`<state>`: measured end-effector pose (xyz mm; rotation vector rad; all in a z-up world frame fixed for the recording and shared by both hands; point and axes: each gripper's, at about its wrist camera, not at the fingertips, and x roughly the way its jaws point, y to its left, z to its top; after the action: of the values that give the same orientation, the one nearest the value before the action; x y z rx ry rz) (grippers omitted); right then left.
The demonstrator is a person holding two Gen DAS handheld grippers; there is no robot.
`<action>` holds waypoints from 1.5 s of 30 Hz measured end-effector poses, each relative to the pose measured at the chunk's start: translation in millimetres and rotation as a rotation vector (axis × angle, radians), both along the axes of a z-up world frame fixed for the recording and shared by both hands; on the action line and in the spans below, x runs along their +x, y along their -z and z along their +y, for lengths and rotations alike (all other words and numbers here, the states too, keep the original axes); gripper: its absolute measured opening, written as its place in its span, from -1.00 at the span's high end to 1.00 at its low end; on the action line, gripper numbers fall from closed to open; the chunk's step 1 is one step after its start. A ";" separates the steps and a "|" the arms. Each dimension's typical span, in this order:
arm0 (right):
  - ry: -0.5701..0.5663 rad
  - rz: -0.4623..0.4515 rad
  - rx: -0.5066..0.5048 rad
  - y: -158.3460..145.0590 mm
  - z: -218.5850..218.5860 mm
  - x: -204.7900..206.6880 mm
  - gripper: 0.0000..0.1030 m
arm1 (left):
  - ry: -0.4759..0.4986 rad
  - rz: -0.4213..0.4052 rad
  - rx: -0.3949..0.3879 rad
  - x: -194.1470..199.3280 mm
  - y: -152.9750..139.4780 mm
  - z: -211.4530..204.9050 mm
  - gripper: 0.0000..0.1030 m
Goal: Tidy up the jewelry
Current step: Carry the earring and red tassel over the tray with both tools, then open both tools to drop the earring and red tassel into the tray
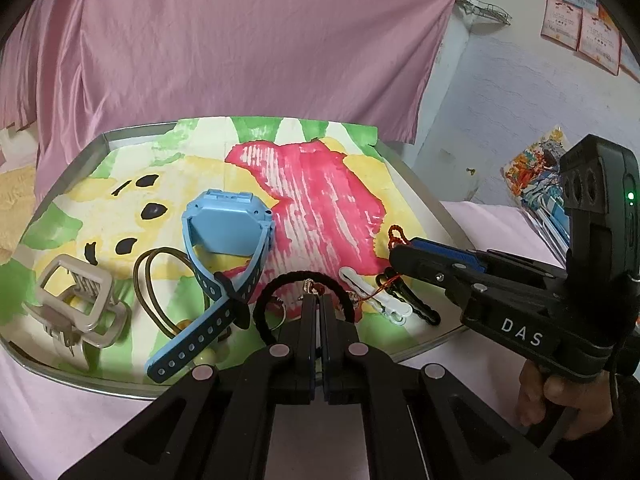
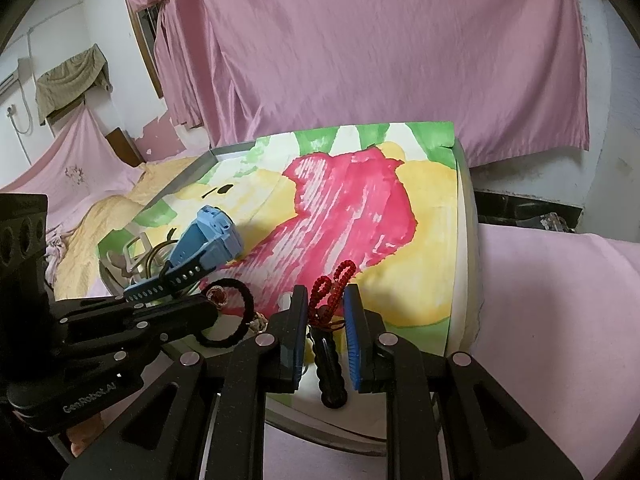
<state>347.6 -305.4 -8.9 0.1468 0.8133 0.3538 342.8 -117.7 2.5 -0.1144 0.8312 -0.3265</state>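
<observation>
Low in the right wrist view, right gripper [image 2: 326, 312] stands wide around the red knotted cord [image 2: 334, 284].
Centre the cord before squeezing; left gripper [image 1: 319, 312] is pinched shut by the black hair tie [image 1: 280, 292].

My left gripper [image 1: 318, 300] is black with round silver screws. My right gripper [image 2: 326, 300] has blue pads [image 2: 354, 336], white "DAS" letters and a green light.

Pink curtain [image 1: 224, 40] behind tray; certificates [image 1: 580, 28] on wall; wire rack [image 1: 486, 10]; yellow blanket [image 2: 100, 232] on bed.
</observation>
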 end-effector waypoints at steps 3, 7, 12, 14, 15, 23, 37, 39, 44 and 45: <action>0.001 0.004 -0.006 0.7 0.8 0.6 0.67 | -0.001 0.000 0.002 -0.5 0.1 0.0 0.95; 0.003 0.005 -0.007 1.2 1.1 1.0 0.66 | -0.001 0.002 0.016 -0.4 0.4 -1.9 0.96; 0.007 0.002 -0.007 1.7 0.7 1.8 0.66 | -0.009 -0.001 0.022 -0.9 0.6 -1.2 0.93; 0.012 -0.004 -0.015 1.1 0.7 0.9 0.66 | -0.015 -0.003 0.022 -1.7 -0.2 -0.1 0.87; 0.015 -0.007 -0.018 0.5 0.2 0.3 0.65 | -0.018 -0.005 0.022 -2.1 -0.5 0.3 0.86; 0.048 -0.026 -0.016 -4.0 -6.1 -6.3 0.28 | -0.036 -0.048 0.022 -11.1 -11.3 3.8 0.82; 0.102 -0.132 0.015 -26.0 -10.2 -35.1 0.28 | -0.090 -0.134 0.008 -35.0 -32.7 17.5 0.31; 0.109 -0.146 0.019 -29.9 -9.6 -40.7 0.28 | -0.099 -0.145 0.011 -38.5 -35.5 19.7 0.31; 0.123 -0.183 0.021 -38.9 -7.6 -54.3 0.14 | -0.138 -0.174 0.000 -49.5 -41.9 31.9 -0.12; 0.125 -0.189 0.023 -40.2 -7.3 -56.4 0.08 | -0.151 -0.185 -0.010 -52.8 -43.1 35.7 -0.18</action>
<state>291.2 -312.7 31.3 0.1824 0.6101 0.2546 290.0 -82.0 45.6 -0.1534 0.6332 -0.1958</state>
